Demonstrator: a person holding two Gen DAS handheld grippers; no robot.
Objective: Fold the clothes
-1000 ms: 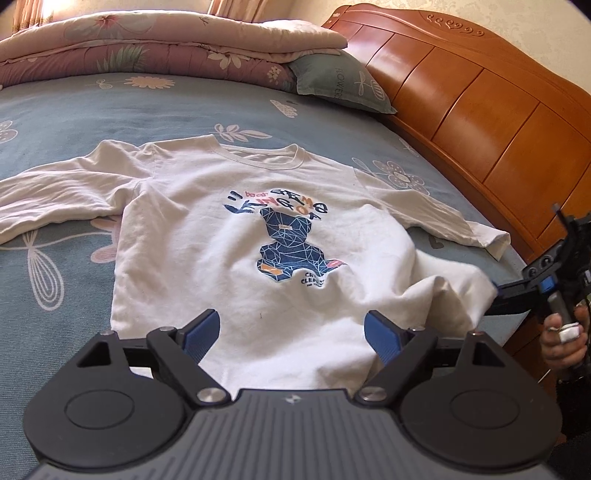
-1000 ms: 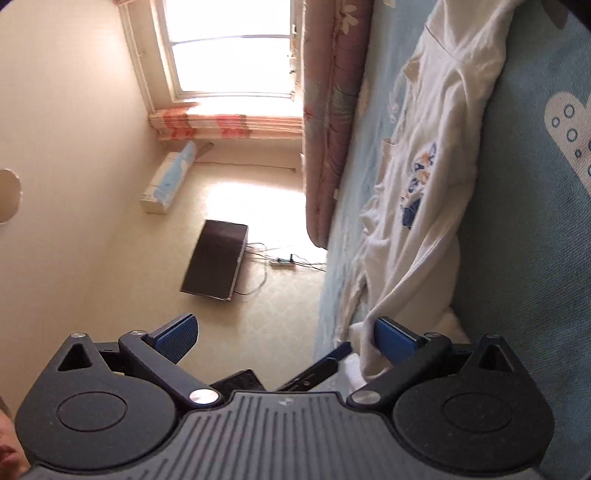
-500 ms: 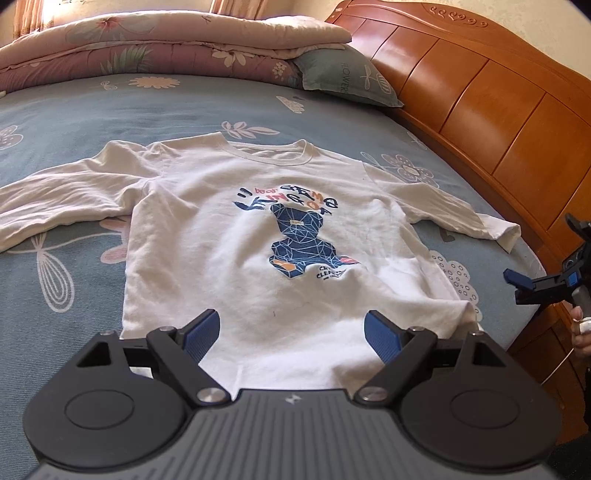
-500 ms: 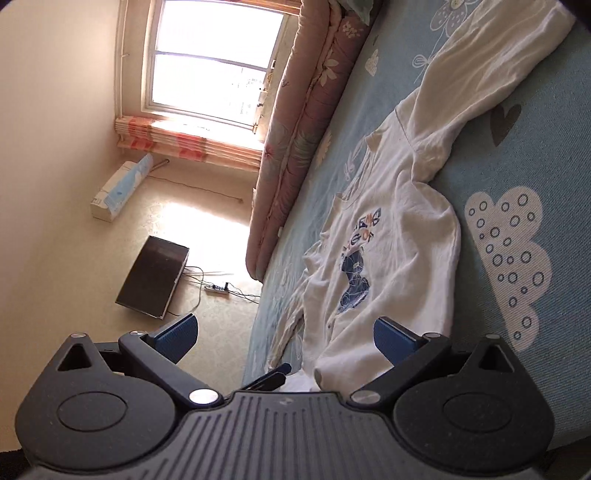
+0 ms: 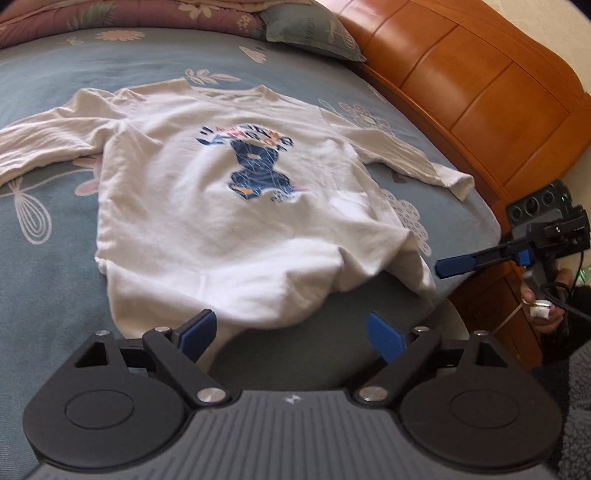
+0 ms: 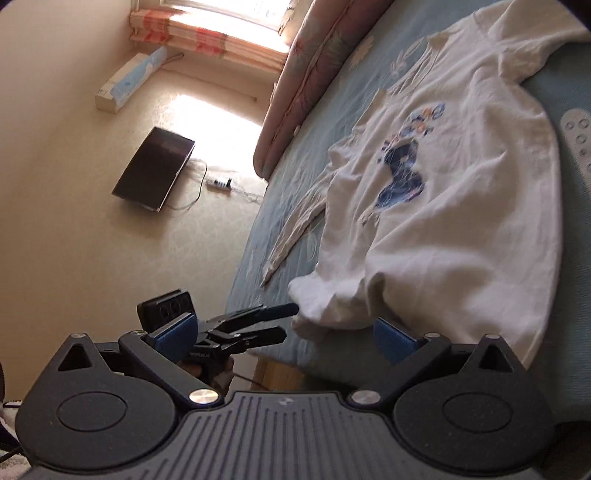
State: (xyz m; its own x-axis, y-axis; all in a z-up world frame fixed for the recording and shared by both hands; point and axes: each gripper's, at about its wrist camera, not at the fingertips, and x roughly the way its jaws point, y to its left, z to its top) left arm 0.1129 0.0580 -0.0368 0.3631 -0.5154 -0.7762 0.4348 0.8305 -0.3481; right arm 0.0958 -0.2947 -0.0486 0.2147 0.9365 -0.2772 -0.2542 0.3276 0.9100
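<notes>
A white long-sleeved shirt [image 5: 207, 206] with a blue bear print lies face up on the blue bedspread [image 5: 44, 280], sleeves spread, hem bunched at the near bed edge. It also shows in the right wrist view [image 6: 461, 206]. My left gripper [image 5: 291, 332] is open and empty, just short of the hem. My right gripper [image 6: 286, 334] is open and empty, at the hem's corner. The right gripper also shows in the left wrist view [image 5: 458, 266], off the bed's right corner. The left gripper shows in the right wrist view [image 6: 258, 317], its tip near the hem's other corner.
A wooden headboard [image 5: 480, 96] runs along the right of the bed. A folded quilt [image 5: 110, 14] and a grey pillow [image 5: 310, 29] lie at the far end. A dark panel [image 6: 153, 168] and a power strip [image 6: 219, 182] show against the beige surface beside the bed.
Both grippers have pulled back toward the bed's near edge. The hem's right corner, held a second ago, lies released and bunched; the shirt has slid nearer the edge.
</notes>
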